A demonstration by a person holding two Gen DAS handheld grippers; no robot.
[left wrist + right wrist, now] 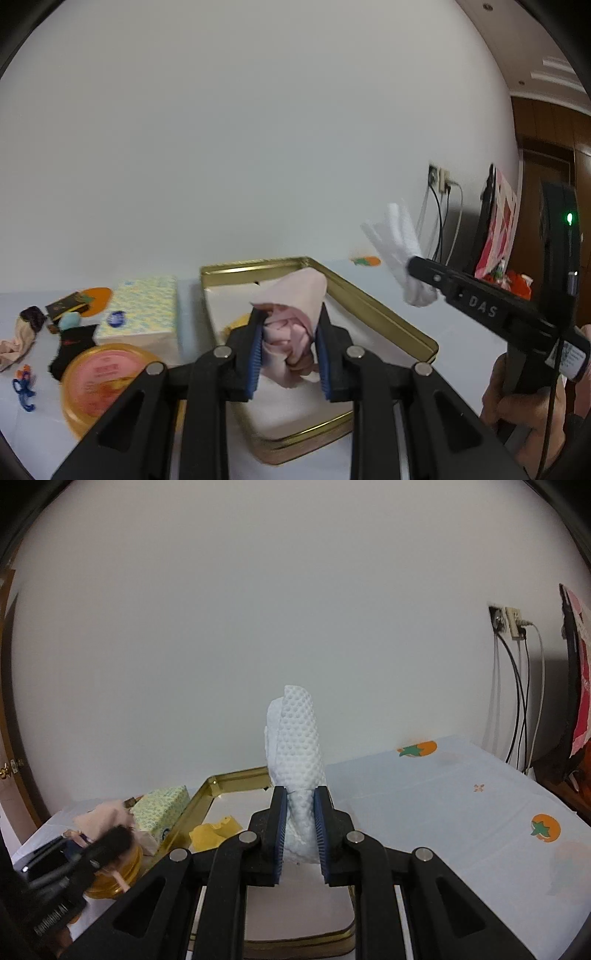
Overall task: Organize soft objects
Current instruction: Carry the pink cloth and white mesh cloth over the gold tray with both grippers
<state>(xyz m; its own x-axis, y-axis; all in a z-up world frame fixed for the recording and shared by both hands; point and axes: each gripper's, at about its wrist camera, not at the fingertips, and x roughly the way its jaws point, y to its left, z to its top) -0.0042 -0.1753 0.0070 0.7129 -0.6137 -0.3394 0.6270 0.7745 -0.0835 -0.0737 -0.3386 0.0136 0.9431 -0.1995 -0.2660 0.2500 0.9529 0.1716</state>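
- Pink cloth (291, 328) is sitting bunched between the blue pads of the left gripper (290, 354), which is clenching it above the open gold tin (388, 314).
- White dimpled cloth (299, 760) is standing upright in the right gripper (300, 834), whose pads are pressing on its lower part; it is hanging over the near half of the tin's (199, 805) white floor.
- From the left wrist view, the right gripper (417, 275) is reaching in from the right with the white cloth (399, 251) sticking out of its tip, and a hand (517, 398) is gripping its handle.
- Inside the tin, a yellow piece (214, 834) is lying near the left wall.
- To the left of the tin, a patterned tissue box (140, 314) is resting just beside it, with a round orange container (107, 384) in front.
- Farther left, a black sock (70, 350), a beige cloth (14, 347) and a small blue item (24, 387) are lying loose on the pale tablecloth (443, 805) printed with orange fruit.
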